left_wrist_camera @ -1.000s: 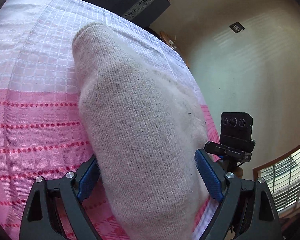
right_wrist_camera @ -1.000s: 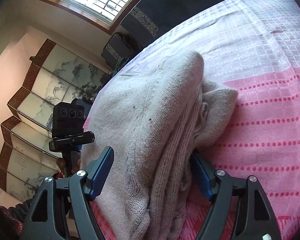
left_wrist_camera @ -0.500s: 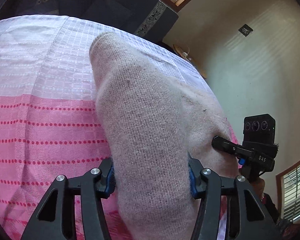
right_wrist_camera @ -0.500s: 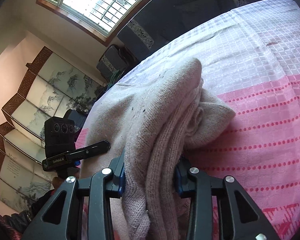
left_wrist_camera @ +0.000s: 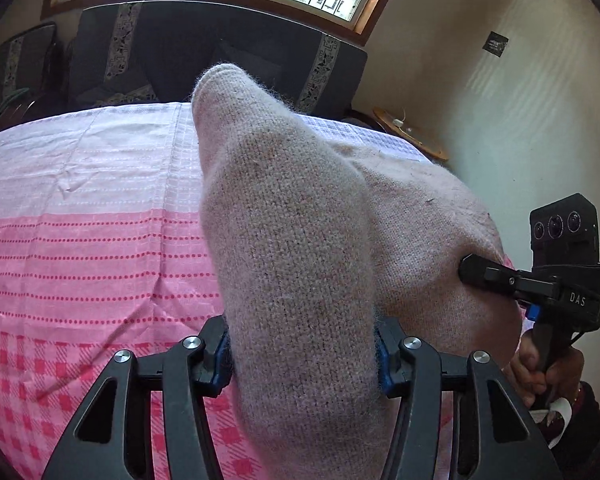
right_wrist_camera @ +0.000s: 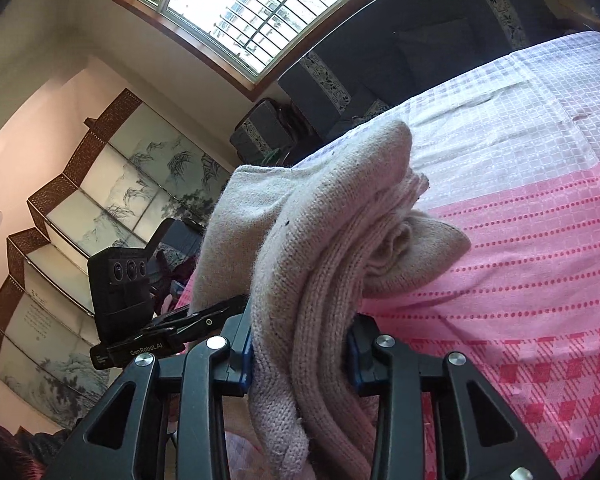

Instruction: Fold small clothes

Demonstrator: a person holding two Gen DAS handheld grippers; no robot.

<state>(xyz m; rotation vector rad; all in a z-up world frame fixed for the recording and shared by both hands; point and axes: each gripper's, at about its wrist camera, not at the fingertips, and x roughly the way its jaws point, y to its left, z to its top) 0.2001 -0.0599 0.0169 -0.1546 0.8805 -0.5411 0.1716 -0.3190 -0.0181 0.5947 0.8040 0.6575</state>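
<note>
Clearly clamped, through the left wrist view: left claw pinched onto a thick bunch of the beige knit sweater, blue pads pressed into the wool on both sides. Lifted ahead of and above the claw, off the pink checked cloth spread below and to its left, with the far corner of the knit peaked up toward the dark sofa beyond. Off to the claw's right, the other claw biting the same garment's edge, black finger tip sunk in the wool, held from below by a hand. Gripped at two points, probably so as to carry one edge over as a single even flap and keep the fold line straight. Fuzzy, fine-ribbed, pale oatmeal, with small dark lint specks. Then the right wrist view: right claw likewise clenched, here on several stacked layers of the sweater, rolled edges bulging between the pads and drooping below them toward the camera. Ahead and to the right of this claw, a loose corner of knit resting on the pink cloth; the rest raised. To its left, the left claw gripping the neighbouring edge, with a painted folding screen behind. Layers bunched and uneven, hence likely some smoothing needed once laid down.
</note>
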